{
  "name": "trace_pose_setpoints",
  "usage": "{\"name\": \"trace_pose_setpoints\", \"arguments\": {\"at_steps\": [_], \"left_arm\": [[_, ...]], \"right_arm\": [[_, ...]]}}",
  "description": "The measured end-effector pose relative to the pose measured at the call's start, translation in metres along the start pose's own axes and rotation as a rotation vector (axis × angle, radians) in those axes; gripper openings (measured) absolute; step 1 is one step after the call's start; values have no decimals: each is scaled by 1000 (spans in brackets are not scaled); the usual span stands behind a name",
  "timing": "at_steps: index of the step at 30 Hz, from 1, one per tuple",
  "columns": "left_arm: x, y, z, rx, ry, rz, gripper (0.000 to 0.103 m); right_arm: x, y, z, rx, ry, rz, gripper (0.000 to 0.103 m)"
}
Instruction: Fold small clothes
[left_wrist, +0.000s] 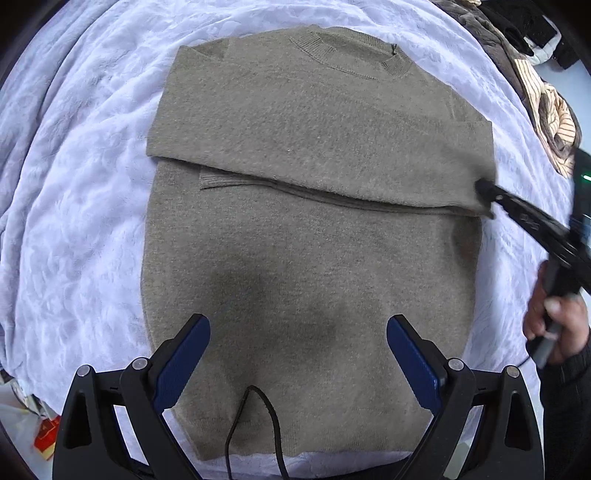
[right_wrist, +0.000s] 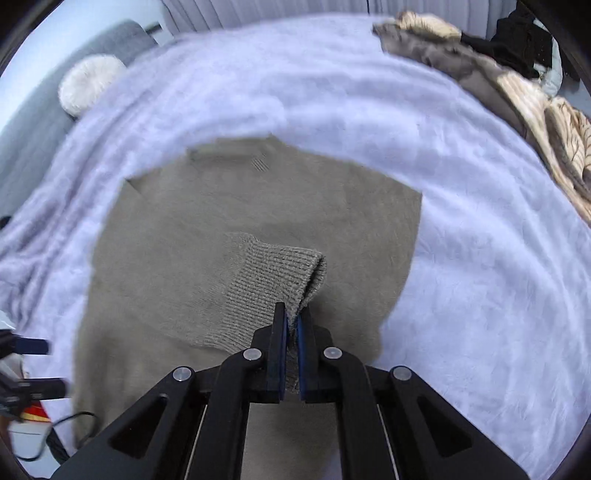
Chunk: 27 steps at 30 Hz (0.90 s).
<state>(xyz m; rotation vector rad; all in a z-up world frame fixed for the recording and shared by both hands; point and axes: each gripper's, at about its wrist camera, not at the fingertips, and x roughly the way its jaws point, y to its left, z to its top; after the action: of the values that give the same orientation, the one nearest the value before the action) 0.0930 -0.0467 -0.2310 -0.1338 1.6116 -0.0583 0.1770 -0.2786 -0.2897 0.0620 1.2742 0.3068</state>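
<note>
Left wrist view: a pale lavender plush blanket (left_wrist: 74, 184) covers the whole work surface. A grey-brown knit sweater (left_wrist: 314, 277) lies flat on the middle of the blanket, neckline at the far end and hem at the near end. One sleeve (left_wrist: 332, 162) is folded across the chest from the right side to the left edge of the body. A heap of other clothes (left_wrist: 546, 107), brown and striped, lies on the blanket's far right edge, well apart from the sweater.

Left claw (left_wrist: 298, 354): fingers spread wide, hovering over the lower body of the sweater, nothing between them. A black cord (left_wrist: 255, 417) crosses the hem below it.

Right claw (left_wrist: 484, 192): enters from the right, held in a person's hand (left_wrist: 554, 325), with its tip at the right edge of the folded sleeve.

Right wrist view: the right claw (right_wrist: 291, 328) is pressed together, pinching the ribbed cuff (right_wrist: 280, 277) of a sleeve. The cuff is raised off the sweater body (right_wrist: 166, 258). A round white cushion (right_wrist: 88, 81) sits at the far left beyond the blanket.
</note>
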Motion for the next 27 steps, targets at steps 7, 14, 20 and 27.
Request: {"name": "trace_pose_setpoints", "arguments": {"at_steps": [7,14,20,27], "left_arm": [[-4,7,-13,-8,-3,59,97],[14,7,-30,74,28,142,97],[45,-8,-36,202,60,163,97],[128,-9,-101,426,209,286,98]], "right_arm": [[4,-17,-20,136,32,-20,15],[-9,36,-54,31,5,-83,66],[0,102,-102,-71,124,-29,66],[8,119,-183,-194,282,-189,68]]}}
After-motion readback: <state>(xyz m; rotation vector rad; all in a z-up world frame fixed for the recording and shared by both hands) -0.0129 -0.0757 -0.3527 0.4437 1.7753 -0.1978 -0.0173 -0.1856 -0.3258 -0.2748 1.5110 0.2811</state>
